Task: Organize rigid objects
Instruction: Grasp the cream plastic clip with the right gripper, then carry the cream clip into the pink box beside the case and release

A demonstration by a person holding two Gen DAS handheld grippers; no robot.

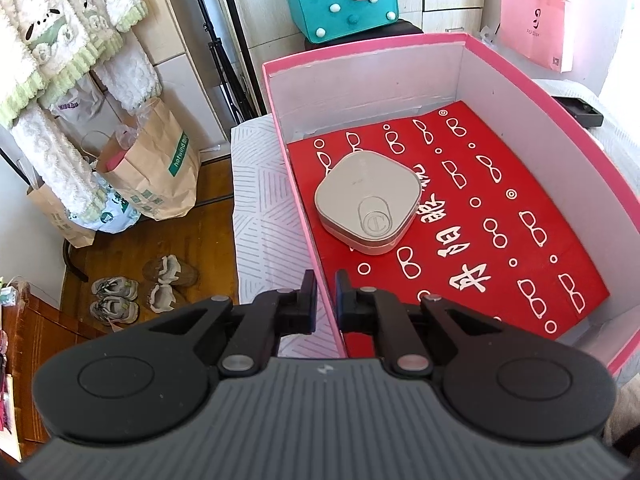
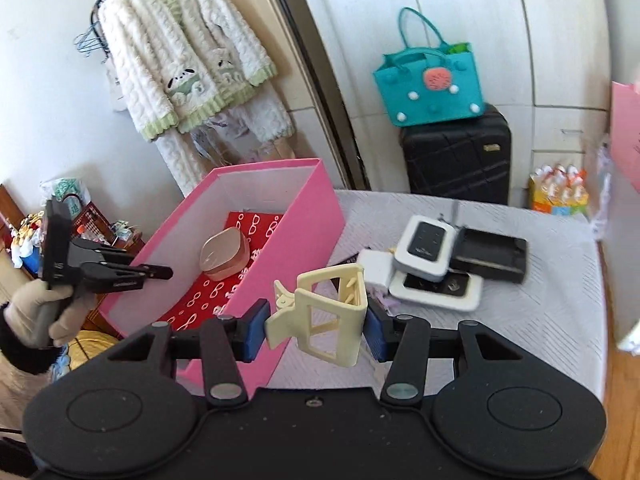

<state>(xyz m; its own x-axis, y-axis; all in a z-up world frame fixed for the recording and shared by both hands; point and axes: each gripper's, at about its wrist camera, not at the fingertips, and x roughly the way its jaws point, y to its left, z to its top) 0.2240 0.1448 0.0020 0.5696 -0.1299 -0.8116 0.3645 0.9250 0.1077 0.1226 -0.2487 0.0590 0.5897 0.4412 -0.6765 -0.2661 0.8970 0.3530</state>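
Through your left wrist camera, your left gripper [image 1: 326, 296] is clamped on the near left wall of the tall pink cardboard box [image 1: 608, 184], one finger outside the wall and one inside, with the thin pink edge pinched between them. Inside the box a red sheet printed with white glasses shapes [image 1: 500, 208] covers the floor, and a rounded square grey plastic case [image 1: 366, 210] lies flat on it toward the left wall. The box stands on a white quilted surface with a line pattern [image 1: 256, 184].

Through your right wrist camera, your right gripper [image 2: 316, 330] is holding a cream plastic claw hair clip [image 2: 324, 312], with both blue pads pressed against its sides and the clip lifted clear of the white surface, just beside the pink box's right wall. Your gloved left hand [image 2: 36, 314] shows at the left edge, carrying its gripper at the box wall. To the right on the surface, well apart from the box, lies a pile of white-and-black flat cases [image 2: 426, 248] beside a black tray [image 2: 492, 258].
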